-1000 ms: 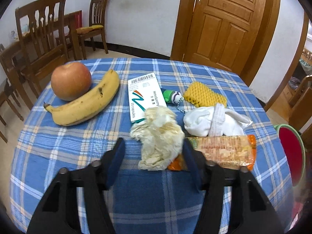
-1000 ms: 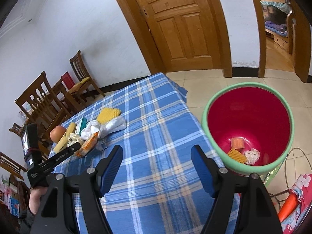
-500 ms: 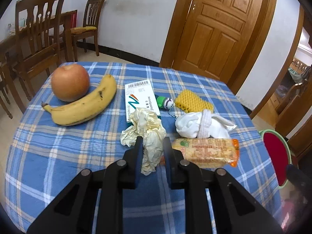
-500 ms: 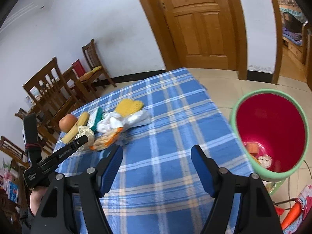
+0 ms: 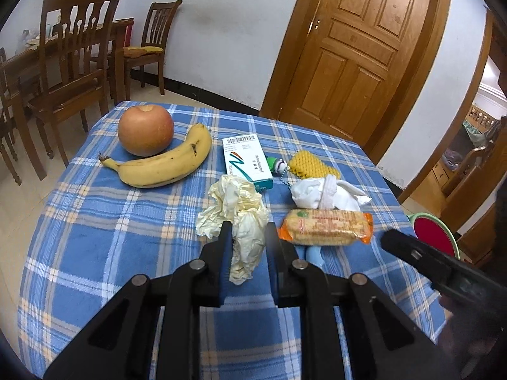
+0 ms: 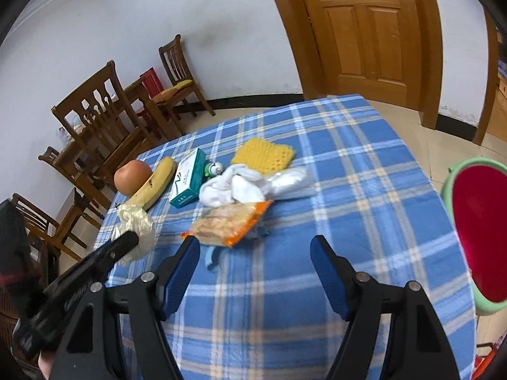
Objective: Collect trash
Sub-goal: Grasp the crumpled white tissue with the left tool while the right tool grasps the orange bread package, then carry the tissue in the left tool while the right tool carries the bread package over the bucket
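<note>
A crumpled cream paper wad (image 5: 237, 202) sits between the fingers of my left gripper (image 5: 248, 237), which is shut on it just above the blue checked tablecloth (image 5: 111, 253). The right wrist view shows the same wad (image 6: 141, 221) at the left table edge. My right gripper (image 6: 255, 253) is open and empty, hovering over the cloth just short of an orange snack wrapper (image 6: 231, 221). One of its fingers (image 5: 399, 243) reaches into the left wrist view beside that wrapper (image 5: 326, 226). A red bin with a green rim (image 6: 481, 231) stands on the floor to the right of the table.
On the cloth lie an apple (image 5: 145, 129), a banana (image 5: 164, 164), a white and teal box (image 5: 247, 161), a small green keychain (image 5: 277, 164), a yellow crocheted mat (image 5: 312, 166) and a white cloth (image 5: 323, 193). Wooden chairs (image 5: 76, 57) stand behind the table, and a door (image 5: 358, 53) beyond.
My left gripper's jaws closed from wide open onto the paper wad and drew back a little. My right gripper swung left from over the bin to the items on the table.
</note>
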The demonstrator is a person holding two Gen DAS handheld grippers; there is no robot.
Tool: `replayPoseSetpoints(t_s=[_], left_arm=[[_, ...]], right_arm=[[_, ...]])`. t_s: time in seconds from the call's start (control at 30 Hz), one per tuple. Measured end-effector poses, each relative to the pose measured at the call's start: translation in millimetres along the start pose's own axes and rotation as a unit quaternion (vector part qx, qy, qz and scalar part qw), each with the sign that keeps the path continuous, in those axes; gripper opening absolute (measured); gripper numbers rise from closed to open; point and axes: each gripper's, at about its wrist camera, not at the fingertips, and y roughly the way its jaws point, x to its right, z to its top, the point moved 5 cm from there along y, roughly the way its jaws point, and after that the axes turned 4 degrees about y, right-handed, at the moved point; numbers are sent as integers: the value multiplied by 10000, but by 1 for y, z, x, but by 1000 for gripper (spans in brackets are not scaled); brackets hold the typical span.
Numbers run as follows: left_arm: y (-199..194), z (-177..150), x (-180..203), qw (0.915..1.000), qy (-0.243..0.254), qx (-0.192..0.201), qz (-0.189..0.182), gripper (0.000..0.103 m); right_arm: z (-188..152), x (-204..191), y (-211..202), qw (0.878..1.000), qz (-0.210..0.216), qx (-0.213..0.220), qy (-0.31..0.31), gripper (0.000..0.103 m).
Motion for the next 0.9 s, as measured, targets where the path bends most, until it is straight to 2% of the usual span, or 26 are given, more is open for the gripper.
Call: replayPoseSetpoints(t_s=[0.1, 0.17, 0.3, 0.47, 0.73, 0.9], left_arm=[[-3, -3, 4, 9999, 93, 7, -76, 19], [-4, -5, 7, 9998, 151, 19, -107, 19], [-6, -5, 8, 9997, 175, 58, -150, 19], [-7, -6, 8, 9998, 155, 55, -151, 19], [-10, -9, 13, 9997, 122, 30, -232, 19], [-16, -8, 21, 9994, 187, 74, -281, 19]], right_arm=[[2, -7, 12, 10000, -35, -32, -65, 74], [2, -9, 20, 9999, -11, -100, -66, 64], [3, -11, 34, 9996, 94, -264, -43, 51], [3, -20, 37, 9991, 255, -231, -240, 33], [3, -28, 8, 9978, 474, 225, -401, 26], [4, -29, -15, 9965, 538, 474, -420, 25]])
